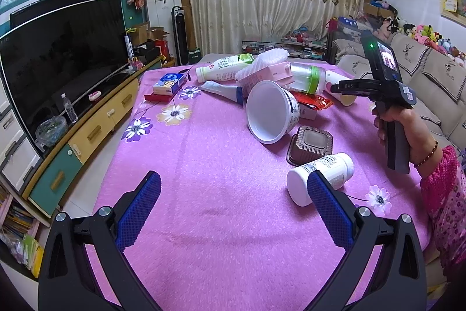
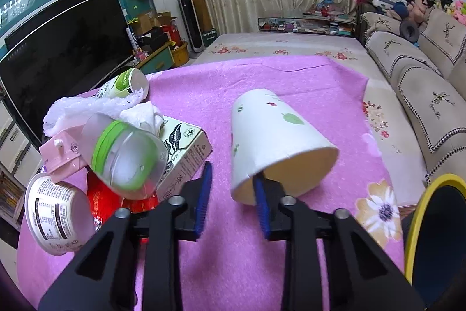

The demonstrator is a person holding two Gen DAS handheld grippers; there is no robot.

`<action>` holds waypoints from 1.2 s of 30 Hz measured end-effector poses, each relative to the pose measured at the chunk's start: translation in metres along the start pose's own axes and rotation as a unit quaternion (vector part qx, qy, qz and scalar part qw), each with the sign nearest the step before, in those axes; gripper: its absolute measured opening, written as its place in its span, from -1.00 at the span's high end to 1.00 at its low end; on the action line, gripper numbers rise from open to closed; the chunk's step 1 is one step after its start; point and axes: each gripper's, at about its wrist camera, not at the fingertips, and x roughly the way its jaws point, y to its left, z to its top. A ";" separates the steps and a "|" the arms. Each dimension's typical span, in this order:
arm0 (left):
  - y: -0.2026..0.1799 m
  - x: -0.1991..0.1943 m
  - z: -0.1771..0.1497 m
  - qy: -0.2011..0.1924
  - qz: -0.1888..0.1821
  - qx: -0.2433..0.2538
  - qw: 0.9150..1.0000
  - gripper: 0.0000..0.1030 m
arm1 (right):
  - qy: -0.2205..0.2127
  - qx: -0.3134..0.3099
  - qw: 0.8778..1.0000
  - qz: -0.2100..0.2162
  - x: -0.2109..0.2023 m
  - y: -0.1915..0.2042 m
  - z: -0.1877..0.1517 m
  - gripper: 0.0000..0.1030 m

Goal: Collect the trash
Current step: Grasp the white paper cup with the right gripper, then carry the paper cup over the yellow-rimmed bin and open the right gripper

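A white paper cup with leaf prints lies on its side on the pink cloth, its mouth facing me. My right gripper straddles the cup's left wall. One finger is inside the mouth and the other pad stands outside, a small gap away from the wall. Over bare cloth, my left gripper is open wide and holds nothing. A white pill bottle lies just behind its right finger. A hand holds the right gripper's handle at the far right of the left wrist view.
The pile holds a white tub, a brown foil tray, a milk bottle, a clear green-banded bottle, cartons and a red wrapper. A yellow-rimmed bin stands at the right, a sofa behind and a TV at the left.
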 end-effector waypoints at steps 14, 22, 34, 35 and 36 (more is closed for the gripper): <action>-0.006 -0.001 -0.001 -0.002 -0.001 0.008 1.000 -0.93 | -0.048 0.002 0.999 0.019 -0.069 -0.008 -0.017 0.94; -0.022 -0.005 -0.004 -0.004 -0.014 0.022 1.000 -0.93 | -0.082 0.031 0.995 -0.043 -0.149 -0.074 -0.050 0.94; -0.057 -0.006 -0.002 -0.006 -0.037 0.054 0.998 -0.93 | 0.074 0.099 0.979 -0.162 -0.108 -0.207 -0.102 0.93; -0.058 -0.006 -0.001 -0.005 -0.038 0.056 0.998 -0.93 | 0.091 0.104 0.977 -0.165 -0.098 -0.214 -0.106 0.93; -0.060 -0.006 -0.001 -0.005 -0.038 0.057 0.998 -0.93 | 0.100 0.108 0.975 -0.166 -0.091 -0.220 -0.110 0.93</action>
